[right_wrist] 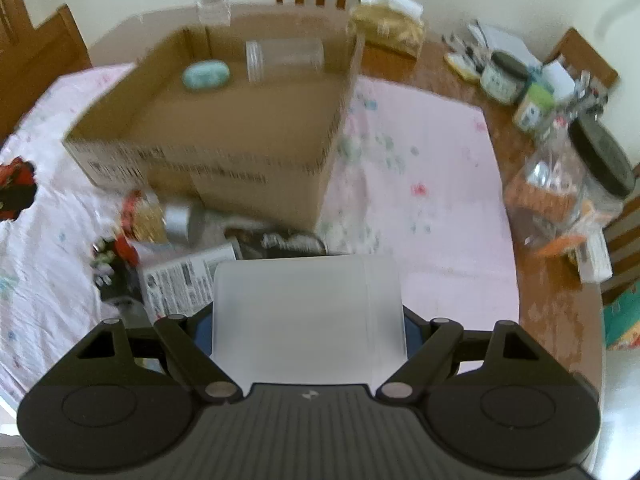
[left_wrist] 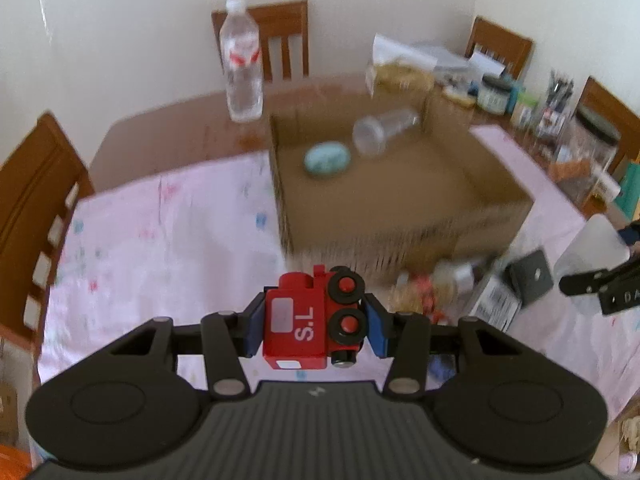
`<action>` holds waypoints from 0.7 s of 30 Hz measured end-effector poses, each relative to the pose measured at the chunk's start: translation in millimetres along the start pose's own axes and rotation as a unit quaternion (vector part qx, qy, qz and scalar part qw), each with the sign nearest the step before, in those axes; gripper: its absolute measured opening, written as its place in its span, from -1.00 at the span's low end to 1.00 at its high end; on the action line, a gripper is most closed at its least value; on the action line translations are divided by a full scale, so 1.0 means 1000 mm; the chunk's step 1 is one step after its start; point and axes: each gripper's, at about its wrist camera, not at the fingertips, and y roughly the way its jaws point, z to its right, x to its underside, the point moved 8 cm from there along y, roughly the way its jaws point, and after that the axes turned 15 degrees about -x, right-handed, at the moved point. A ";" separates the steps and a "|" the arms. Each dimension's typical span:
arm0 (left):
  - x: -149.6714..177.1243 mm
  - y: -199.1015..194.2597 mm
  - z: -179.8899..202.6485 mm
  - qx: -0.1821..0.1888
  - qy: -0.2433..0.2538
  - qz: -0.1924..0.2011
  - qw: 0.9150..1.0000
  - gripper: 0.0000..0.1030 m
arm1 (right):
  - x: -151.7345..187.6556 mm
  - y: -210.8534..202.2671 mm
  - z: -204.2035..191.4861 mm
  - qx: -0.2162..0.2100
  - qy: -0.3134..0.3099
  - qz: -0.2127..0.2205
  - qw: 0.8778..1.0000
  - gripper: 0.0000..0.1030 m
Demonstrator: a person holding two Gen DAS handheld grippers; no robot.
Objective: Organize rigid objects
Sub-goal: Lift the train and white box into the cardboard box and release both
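Note:
My left gripper is shut on a red toy train with black wheels, held above the pink tablecloth in front of an open cardboard box. The box holds a pale blue oval object and a clear plastic jar lying on its side; both also show in the right wrist view, the oval object and the jar. My right gripper is shut on a translucent white container. The toy train shows at the left edge of the right view.
A pile of small items lies in front of the box, among them a metal can and a printed packet. A water bottle stands behind the box. Jars and clutter fill the table's right side. Wooden chairs surround the table.

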 end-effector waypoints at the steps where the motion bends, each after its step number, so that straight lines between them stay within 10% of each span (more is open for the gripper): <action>1: -0.007 -0.001 0.000 0.001 0.000 0.008 1.000 -0.06 | -0.005 -0.004 -0.001 -0.002 -0.003 0.006 1.000 0.68; 15: -0.077 0.060 0.033 0.004 0.011 0.041 0.999 -0.05 | -0.065 -0.026 -0.019 -0.021 -0.056 0.058 0.997 0.69; 18: -0.083 0.070 0.032 0.002 -0.021 0.054 0.998 0.70 | -0.072 -0.021 -0.023 -0.024 -0.066 0.058 0.996 0.69; 21: -0.082 0.067 0.029 0.011 -0.046 0.051 0.998 0.81 | -0.079 -0.016 -0.025 -0.029 -0.075 0.056 0.995 0.69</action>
